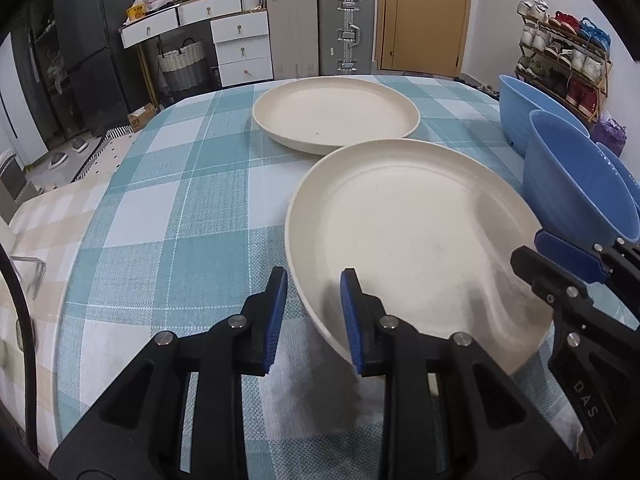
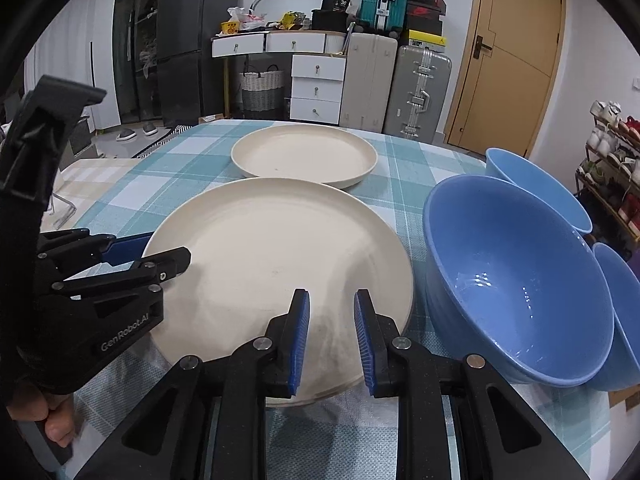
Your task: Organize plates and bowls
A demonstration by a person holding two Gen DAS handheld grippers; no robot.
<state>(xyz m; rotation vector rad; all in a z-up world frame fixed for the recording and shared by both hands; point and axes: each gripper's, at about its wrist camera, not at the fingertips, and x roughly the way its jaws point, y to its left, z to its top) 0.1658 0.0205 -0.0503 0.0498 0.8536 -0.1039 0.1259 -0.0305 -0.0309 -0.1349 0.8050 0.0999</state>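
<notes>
My left gripper (image 1: 314,320) is right at the near plate (image 1: 408,236). Its rim sits between my two blue pads, one pad outside the plate and one inside, with a small gap, so the pads are not squeezing it. My right gripper (image 2: 332,336) is over the near edge of the same plate (image 2: 276,264). Its pads stand a little apart with nothing between them; the plate lies under them. The plate is cream and sits on the checked tablecloth (image 1: 168,208). Just beside it on the right is a big blue bowl (image 2: 516,292), and two more blue bowls are close by, one behind it (image 2: 536,188) and one at its right side (image 2: 624,320). A bit farther away is a second cream plate (image 2: 304,156), just behind the first one. Past the table I see white drawers (image 2: 318,88), suitcases (image 2: 420,92) and a brown door (image 2: 508,68).
</notes>
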